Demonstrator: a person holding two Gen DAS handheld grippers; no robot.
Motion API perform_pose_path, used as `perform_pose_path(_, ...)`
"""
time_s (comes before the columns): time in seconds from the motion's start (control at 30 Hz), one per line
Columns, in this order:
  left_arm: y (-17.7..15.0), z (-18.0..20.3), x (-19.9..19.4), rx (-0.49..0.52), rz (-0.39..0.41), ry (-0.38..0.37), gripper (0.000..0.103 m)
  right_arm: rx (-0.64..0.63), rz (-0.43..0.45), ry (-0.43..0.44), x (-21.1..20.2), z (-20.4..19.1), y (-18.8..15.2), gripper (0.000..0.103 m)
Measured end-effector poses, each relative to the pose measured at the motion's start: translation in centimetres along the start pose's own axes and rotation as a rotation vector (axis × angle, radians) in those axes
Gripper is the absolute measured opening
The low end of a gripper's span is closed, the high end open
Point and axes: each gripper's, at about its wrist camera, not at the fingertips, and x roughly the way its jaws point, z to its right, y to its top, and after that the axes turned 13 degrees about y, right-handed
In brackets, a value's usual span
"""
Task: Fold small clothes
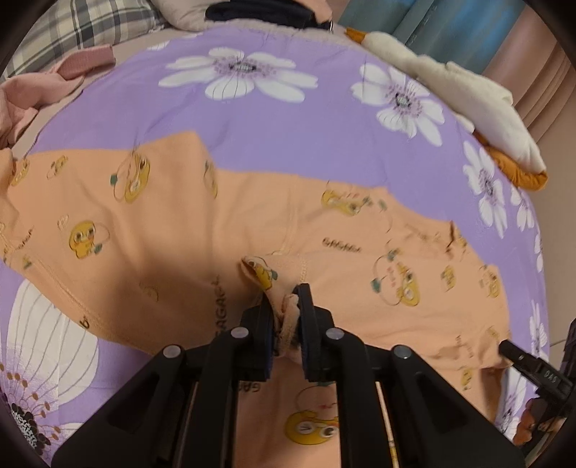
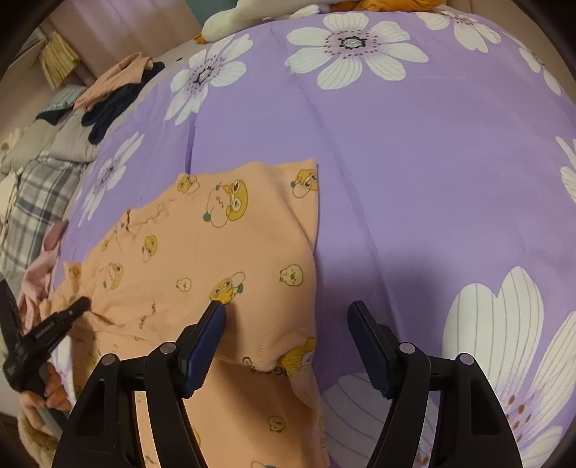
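Note:
An orange child's garment printed with yellow ducks (image 1: pixel 223 230) lies spread on a purple flowered quilt (image 1: pixel 280 122). My left gripper (image 1: pixel 286 309) is shut on a bunched edge of this garment near its middle. In the right wrist view the same garment (image 2: pixel 216 244) lies left of centre. My right gripper (image 2: pixel 286 313) is open, its left finger (image 2: pixel 212 320) resting on the garment's lower right part, its right finger over bare quilt (image 2: pixel 414 180). The right gripper's tip shows in the left wrist view (image 1: pixel 518 356) at the garment's right edge. The left gripper also shows in the right wrist view (image 2: pixel 77 306).
A pink garment (image 1: pixel 54 82) lies at the quilt's far left. A white and orange plush toy (image 1: pixel 478 115) lies along the far right edge. Plaid bedding (image 1: pixel 90 25) and dark clothes (image 2: pixel 111 104) lie beyond the quilt. A teal curtain (image 1: pixel 450 21) hangs behind.

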Motion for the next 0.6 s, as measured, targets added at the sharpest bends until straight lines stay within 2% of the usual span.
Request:
perform_pose_path(0.13, -0.2, -0.4, 0.1, -0.005, 0.000, -0.017, 0.014, -0.015, -0.001, -0.010, 0.3, -0.4, -0.2, 0.069)
perform_pose_path(0.4, -0.2, -1.0, 0.7, -0.021, -0.026, -0.071, 0.015, -0.041, -0.014, 0.000, 1.1, -1.0, -0.5, 0.052)
perform_pose_path(0.47, 0.0, -1.0, 0.8, -0.006, -0.037, -0.081, 0.016, -0.052, -0.014, 0.000, 1.4, -1.1, -0.5, 0.048)
perform_pose_path(0.5, 0.1, -1.0, 0.8, 0.006, -0.043, -0.086, 0.016, -0.056, -0.013, -0.005, 1.5, -1.2, -0.6, 0.042)
perform_pose_path(0.6, 0.5, -1.0, 1.0, 0.046, -0.066, -0.109, 0.016, -0.078, -0.010, -0.030, 1.6, -1.4, -0.7, 0.039)
